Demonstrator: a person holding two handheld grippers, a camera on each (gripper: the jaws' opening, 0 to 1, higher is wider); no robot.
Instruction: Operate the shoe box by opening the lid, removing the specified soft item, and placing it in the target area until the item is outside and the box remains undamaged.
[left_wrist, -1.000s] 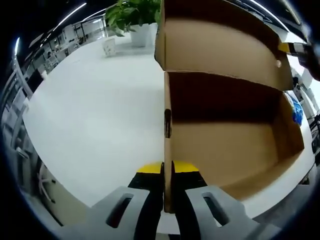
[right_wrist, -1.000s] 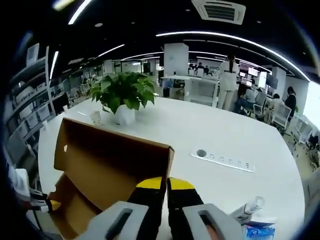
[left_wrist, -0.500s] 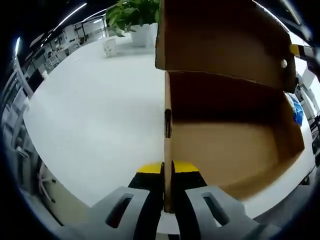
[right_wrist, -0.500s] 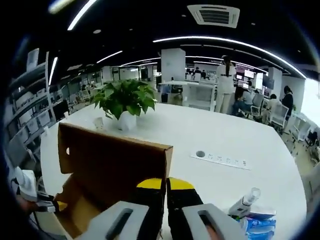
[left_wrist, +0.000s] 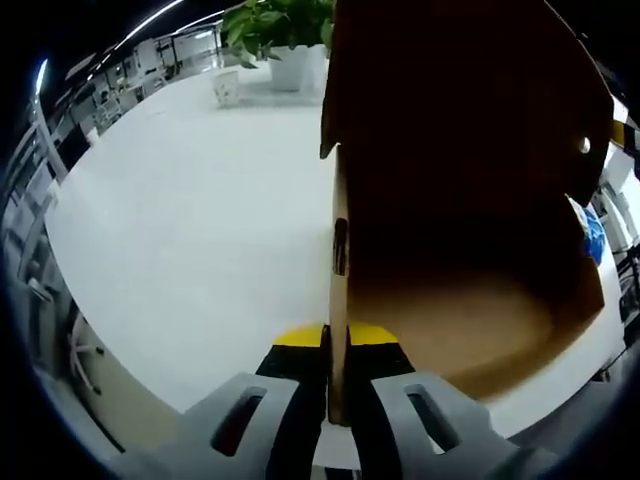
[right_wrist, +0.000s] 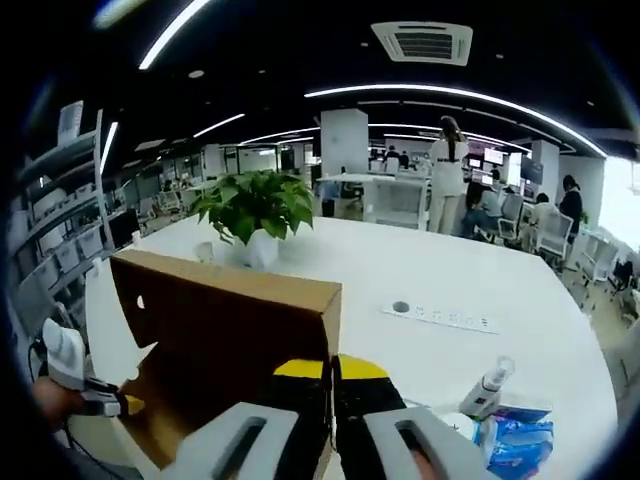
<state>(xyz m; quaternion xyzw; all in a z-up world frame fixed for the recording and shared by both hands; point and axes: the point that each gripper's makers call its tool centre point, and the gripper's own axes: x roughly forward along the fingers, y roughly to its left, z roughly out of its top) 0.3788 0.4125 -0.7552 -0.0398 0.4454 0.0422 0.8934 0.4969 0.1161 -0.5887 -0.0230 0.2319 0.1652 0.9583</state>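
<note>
I have the left gripper (left_wrist: 335, 345) clamped on the short end wall of the shoe box (left_wrist: 470, 300), which sits on the white bench (left_wrist: 190, 230), and the right gripper (right_wrist: 330, 375) pinching the corner of the hinged lid (right_wrist: 230, 310); both sets of jaws are closed narrow on cardboard. To do this well I'd hold the base steady with the left and swing the lid about its hinge without twisting, so nothing creases. The box floor looks bare and I can't see the soft item.
</note>
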